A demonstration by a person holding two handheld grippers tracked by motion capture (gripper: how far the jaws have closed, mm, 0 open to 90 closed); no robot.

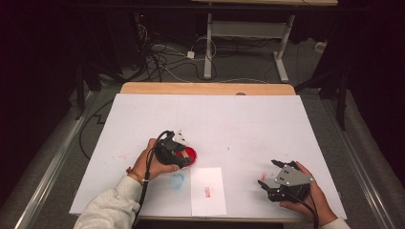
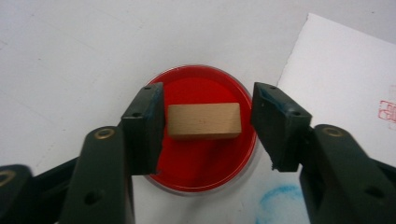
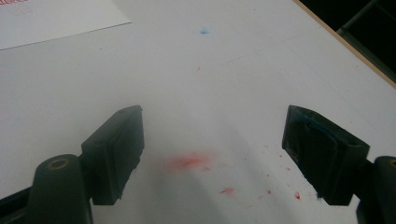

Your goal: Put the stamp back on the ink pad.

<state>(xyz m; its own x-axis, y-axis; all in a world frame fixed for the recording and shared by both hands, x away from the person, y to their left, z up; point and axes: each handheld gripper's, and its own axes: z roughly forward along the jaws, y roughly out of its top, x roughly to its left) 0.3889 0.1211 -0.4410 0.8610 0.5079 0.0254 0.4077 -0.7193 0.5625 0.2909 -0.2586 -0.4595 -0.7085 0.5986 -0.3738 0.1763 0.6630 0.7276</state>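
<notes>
Over the red ink pad [image 2: 205, 163], left tool [image 2: 208, 123] straddling wooden stamp block [image 2: 204, 121], pads not pressing, right tool [image 3: 212, 156] gaping wide, resting over table [image 3: 224, 84].

In the high view, the left gripper [image 1: 175, 153] and the hand that holds it cover most of the red ink pad [image 1: 187, 156]; the wooden stamp block on the pad is hidden there. The red mark on the paper sheet [image 1: 208, 191], which lies just right of the pad, is too small to read. In the left gripper view this sheet [image 2: 345, 79] is cut by the right edge, so its red print [image 2: 387, 111] is only partly seen. The blue ring smear [image 2: 275, 203] below the pad is cut by the bottom edge. The underside of the stamp block [image 2: 204, 121] is hidden against the pad [image 2: 205, 161]. In the right gripper view the sheet [image 3: 56, 18] is cut at the top left corner.
</notes>
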